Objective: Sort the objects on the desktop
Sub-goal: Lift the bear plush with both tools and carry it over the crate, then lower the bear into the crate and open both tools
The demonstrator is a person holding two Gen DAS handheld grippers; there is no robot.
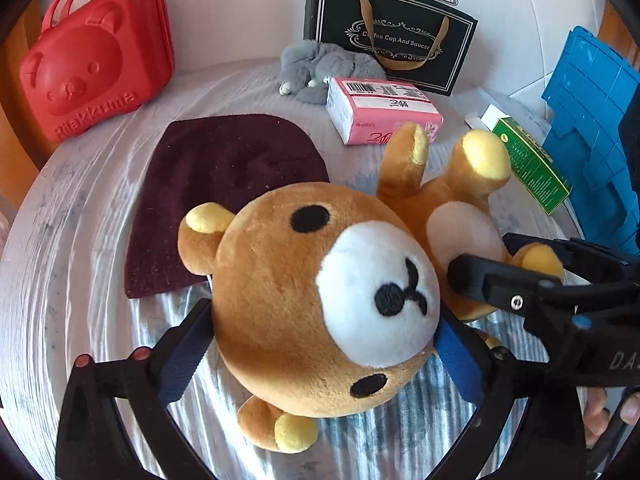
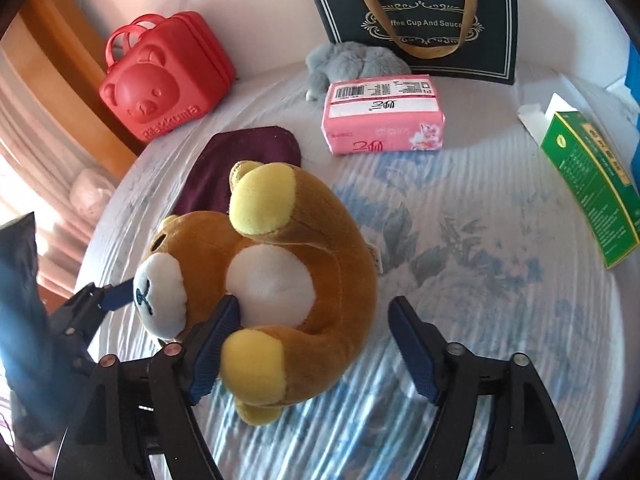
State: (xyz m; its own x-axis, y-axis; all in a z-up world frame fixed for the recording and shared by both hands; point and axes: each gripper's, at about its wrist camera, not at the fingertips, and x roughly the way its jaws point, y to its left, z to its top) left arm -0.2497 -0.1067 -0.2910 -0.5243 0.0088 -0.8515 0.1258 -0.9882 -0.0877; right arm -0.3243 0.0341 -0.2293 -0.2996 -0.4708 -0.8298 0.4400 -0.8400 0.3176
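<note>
A brown plush bear (image 1: 320, 292) lies on the striped bedsheet. My left gripper (image 1: 320, 344) is shut on the bear's head, one blue pad at each side. My right gripper (image 2: 316, 344) is open around the bear's body (image 2: 304, 264); its left pad touches the belly and its right pad stands apart. The right gripper also shows in the left wrist view (image 1: 520, 280), with a finger against the bear's belly. The left gripper shows at the left of the right wrist view (image 2: 92, 312).
A red bear-shaped case (image 1: 92, 64) stands at the back left. A dark red cloth (image 1: 224, 192) lies behind the bear. A grey plush (image 1: 320, 68), a pink tissue pack (image 1: 380, 112), a black gift bag (image 1: 392, 36), a green box (image 1: 532, 164) and a blue crate (image 1: 592, 128) lie beyond.
</note>
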